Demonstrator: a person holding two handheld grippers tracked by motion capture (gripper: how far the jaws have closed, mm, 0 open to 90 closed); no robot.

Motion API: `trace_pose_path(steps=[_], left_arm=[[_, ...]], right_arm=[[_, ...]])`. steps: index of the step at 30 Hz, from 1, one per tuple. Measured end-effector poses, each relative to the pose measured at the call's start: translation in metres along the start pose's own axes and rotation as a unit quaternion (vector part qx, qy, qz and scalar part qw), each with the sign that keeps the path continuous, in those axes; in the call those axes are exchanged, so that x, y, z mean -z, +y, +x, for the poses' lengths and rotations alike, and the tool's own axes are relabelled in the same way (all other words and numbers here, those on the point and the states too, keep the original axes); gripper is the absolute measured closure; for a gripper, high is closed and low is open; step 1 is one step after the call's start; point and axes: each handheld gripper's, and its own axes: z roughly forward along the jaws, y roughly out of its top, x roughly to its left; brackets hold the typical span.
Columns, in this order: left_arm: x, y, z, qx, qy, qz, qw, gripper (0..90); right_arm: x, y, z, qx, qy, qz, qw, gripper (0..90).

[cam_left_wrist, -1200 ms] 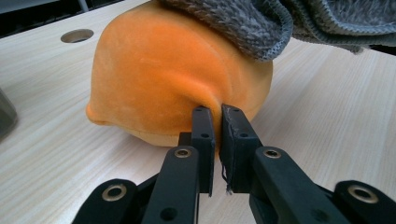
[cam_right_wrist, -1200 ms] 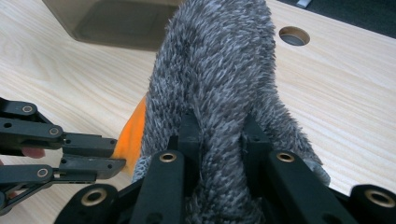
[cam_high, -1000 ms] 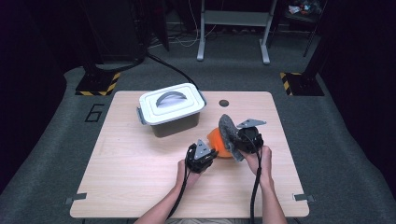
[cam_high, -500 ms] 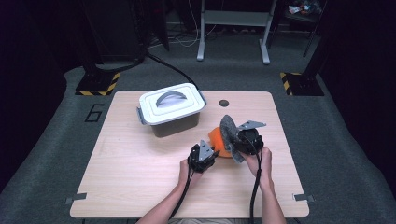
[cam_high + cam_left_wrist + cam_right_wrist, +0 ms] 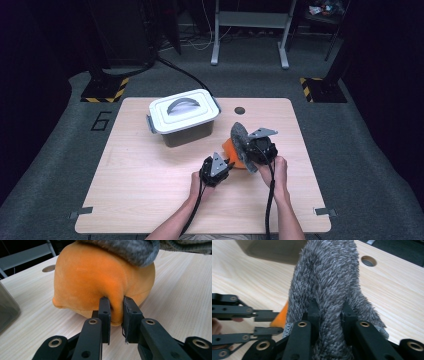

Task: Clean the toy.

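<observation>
1. I see the plush piece sitting on the table right of centre, just in front of the lidded white box and near the round hole in the tabletop
2. It has two parts: an orange velvety body resting on the wood, and a shaggy grey flap that rises from it and drapes over its top
3. Left gripper: jaws nearly together, pinching a small fold of the orange body at its lower front edge; the fabric bulges between the pads
4. Right gripper: jaws drawn in tight on the grey flap, pile squeezed between them; in the high view this gripper holds the flap up off the body
5. Handling, my judgement: light, soft and fully compliant, not fragile. The orange nap looks smooth, so a shallow pinch could slip; the grey pile gives more bite
6. Where I would hold it: a deep fold or a seam, not the rounded dome, which would just squash and roll away
7. Orientation: in the high view the flap stands on edge, its long axis running from near the person away toward the far side, tilted slightly left. The orange body is a squat dome, broad side down; I cannot tell a clear long axis for it
8. Pulling the two grips apart would stretch the join between grey and orange; I rate that the weak spot
</observation>
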Motion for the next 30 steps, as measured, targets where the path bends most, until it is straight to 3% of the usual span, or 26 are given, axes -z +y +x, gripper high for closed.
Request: trace_pose_path(steps=[10, 19, 30], left_arm=[[0.001, -0.005, 0.001, 0.011, -0.009, -0.003, 0.9999, 78.5], [0.001, -0.006, 0.002, 0.015, -0.015, -0.006, 0.9998, 78.3], [0.0, -0.006, 0.002, 0.018, -0.014, -0.009, 0.9997, 78.1]], right_arm=[[0.002, -0.014, -0.025, -0.029, -0.018, -0.001, 0.9994, 75.4], [-0.006, -0.033, -0.055, -0.076, -0.053, 0.032, 0.9951, 75.3], [-0.025, -0.053, -0.074, -0.104, -0.049, 0.07, 0.9909, 75.3]])
